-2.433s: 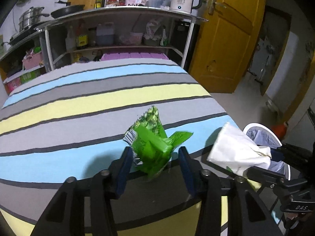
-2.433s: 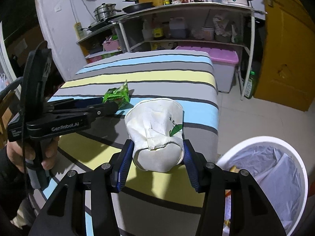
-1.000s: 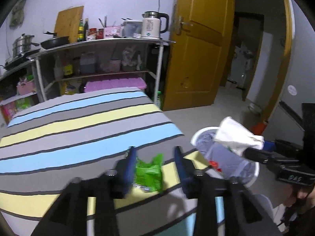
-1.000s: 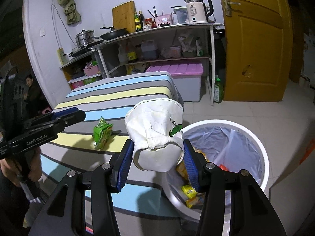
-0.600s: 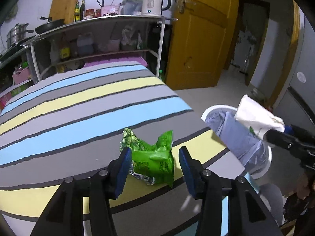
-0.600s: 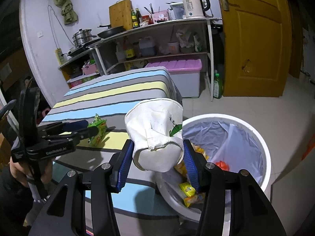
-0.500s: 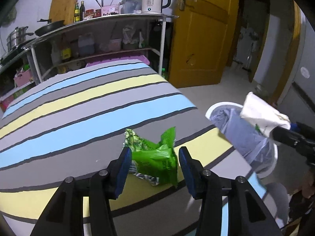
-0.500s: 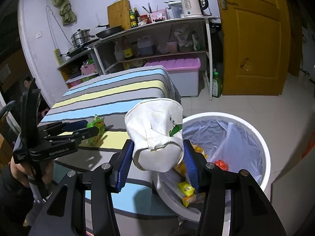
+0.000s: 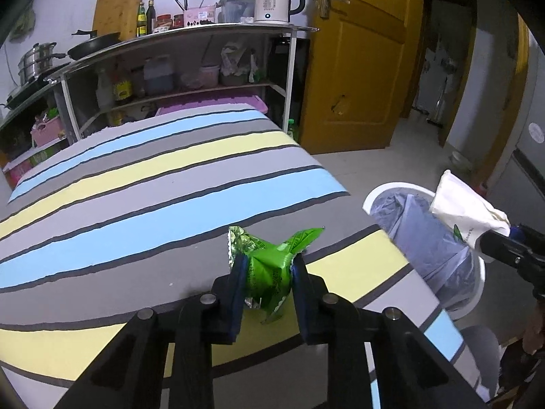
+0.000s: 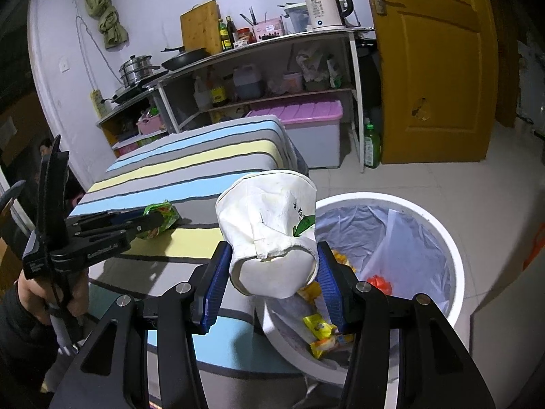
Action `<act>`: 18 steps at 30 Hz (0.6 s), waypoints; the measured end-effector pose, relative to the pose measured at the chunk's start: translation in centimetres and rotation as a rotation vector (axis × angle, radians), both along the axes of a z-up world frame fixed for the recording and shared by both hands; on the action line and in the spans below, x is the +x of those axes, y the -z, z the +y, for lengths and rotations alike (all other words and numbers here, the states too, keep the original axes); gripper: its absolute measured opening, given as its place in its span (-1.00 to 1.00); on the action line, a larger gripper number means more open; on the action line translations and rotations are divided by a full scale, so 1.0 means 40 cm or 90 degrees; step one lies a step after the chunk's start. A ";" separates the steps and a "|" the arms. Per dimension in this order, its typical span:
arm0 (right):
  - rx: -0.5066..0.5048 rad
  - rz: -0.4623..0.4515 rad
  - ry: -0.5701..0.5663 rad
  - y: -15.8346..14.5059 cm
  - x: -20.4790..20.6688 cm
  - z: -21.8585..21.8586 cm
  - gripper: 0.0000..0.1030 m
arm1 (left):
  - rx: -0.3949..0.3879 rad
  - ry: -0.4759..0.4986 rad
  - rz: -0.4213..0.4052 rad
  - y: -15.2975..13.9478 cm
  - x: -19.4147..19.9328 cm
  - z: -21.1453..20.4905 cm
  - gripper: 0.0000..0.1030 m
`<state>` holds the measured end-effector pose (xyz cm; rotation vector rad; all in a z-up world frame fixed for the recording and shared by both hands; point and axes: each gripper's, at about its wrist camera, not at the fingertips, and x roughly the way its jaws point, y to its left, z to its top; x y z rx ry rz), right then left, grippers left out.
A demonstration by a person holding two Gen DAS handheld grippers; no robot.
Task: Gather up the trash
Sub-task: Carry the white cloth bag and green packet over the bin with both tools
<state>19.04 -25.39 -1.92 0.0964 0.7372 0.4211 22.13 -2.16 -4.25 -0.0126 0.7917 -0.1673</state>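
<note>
The left tool [image 9: 267, 272] has its blue-padded jaws closing on a crumpled green foil snack wrapper [image 9: 272, 259], which sits between them on the worktop covered in a grey, yellow and blue striped cloth [image 9: 143, 184]; both pads already touch the wrapper's sides, and its torn silver-edged top sticks up above them. In the right wrist view the same wrapper [image 10: 160, 218] shows at the tip of the left tool [image 10: 150, 223], near the worktop's edge, with a hand [image 10: 51, 293] in a dark sleeve gripping the tool's handle. The right tool [image 10: 272, 272] pinches a crushed white paper cup with a small green leaf print [image 10: 269, 228], its pads pressed against the cup's lower end and the open mouth tilted up and away. The cup hangs over the near rim of a round white trash bin lined with a pale blue plastic bag [image 10: 453, 255], which stands on the tiled floor just beside the worktop. Yellow wrappers and a red scrap lie inside the bin.
</note>
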 end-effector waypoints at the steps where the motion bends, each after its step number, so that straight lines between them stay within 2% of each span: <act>1: 0.001 -0.002 0.002 -0.002 -0.003 -0.003 -0.01 | -0.005 0.003 -0.004 -0.008 -0.006 -0.003 -0.52; 7: -0.002 -0.013 0.015 -0.013 -0.027 -0.028 -0.01 | -0.032 0.036 -0.037 -0.068 -0.033 -0.048 -0.52; 13: -0.008 -0.022 0.042 -0.034 -0.044 -0.057 -0.01 | -0.064 0.094 -0.075 -0.129 -0.062 -0.130 -0.52; 18: -0.014 -0.027 0.068 -0.043 -0.058 -0.091 -0.01 | -0.076 0.136 -0.087 -0.149 -0.071 -0.200 -0.52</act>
